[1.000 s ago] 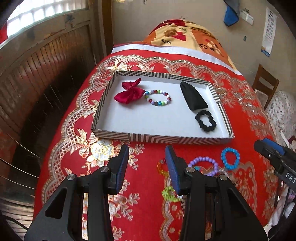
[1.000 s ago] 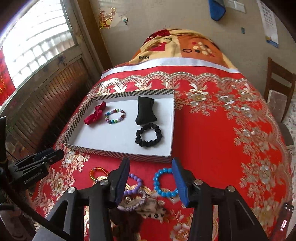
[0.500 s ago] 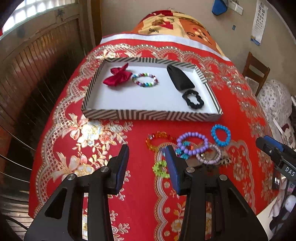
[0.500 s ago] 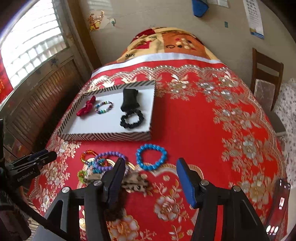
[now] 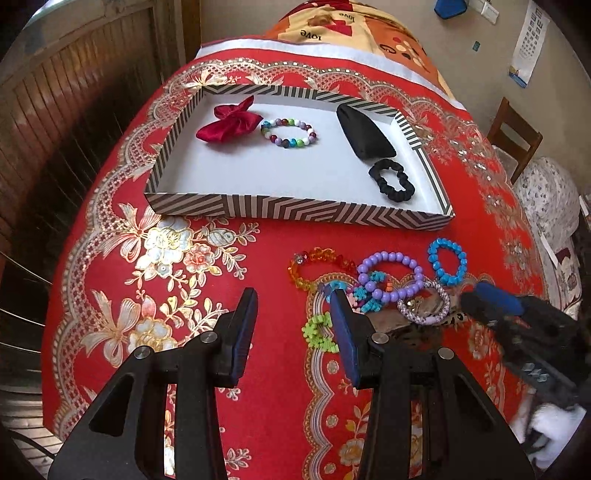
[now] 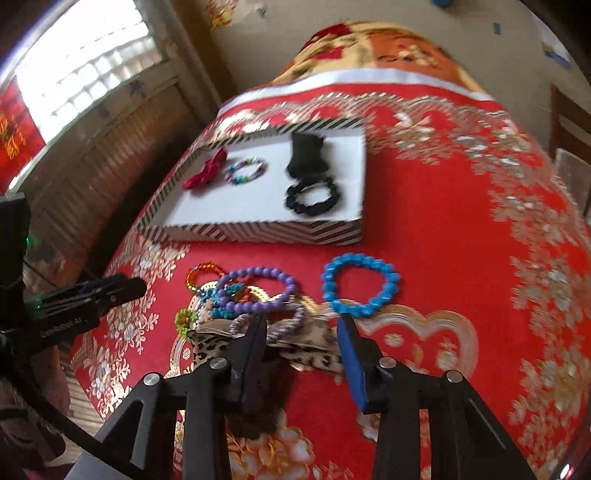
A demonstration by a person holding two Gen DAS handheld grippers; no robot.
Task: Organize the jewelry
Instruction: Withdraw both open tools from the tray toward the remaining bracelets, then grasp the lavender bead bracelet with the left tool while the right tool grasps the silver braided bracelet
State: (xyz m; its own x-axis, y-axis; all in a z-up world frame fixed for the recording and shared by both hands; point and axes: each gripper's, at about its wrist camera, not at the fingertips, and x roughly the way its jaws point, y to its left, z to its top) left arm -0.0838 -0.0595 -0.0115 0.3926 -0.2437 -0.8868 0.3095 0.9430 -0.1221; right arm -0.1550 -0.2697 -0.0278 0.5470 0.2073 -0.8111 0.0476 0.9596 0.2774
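while both views sat higher and further back a second ago, each hand has since come down toward the loose pile of jewelry in front of the striped tray (image 5: 295,212), so the bracelets now loom large under the tools. the right gripper (image 6: 302,323) has its jaws narrower than half a second ago, having just been closing, yet they are not pressed on anything: they stand apart over the leopard-print piece (image 6: 314,341) and the pale lilac bangle (image 6: 284,325), with the blue bead bracelet (image 6: 360,288) just beyond the right finger. the left gripper (image 5: 291,304) has kept its jaws wide apart and empty, poised over bare red cloth (image 5: 207,280) beside the green flower bracelet (image 5: 317,328). i judge a pick from the pile is about to start, most likely by the right tool, and nothing from the pile has been lifted yet. already inside the tray lie a red bow (image 5: 229,123), a multicolour bead bracelet (image 5: 290,133), a black pouch (image 5: 365,133) and a black scrunchie (image 5: 392,180); the purple bead bracelet (image 5: 391,275) and the orange bracelet (image 5: 317,264) wait outside it. as for writing, the far blanket (image 5: 332,29) shows the word "love" upside down; white lettering on the left tool's body in the right view is too blurred to read.
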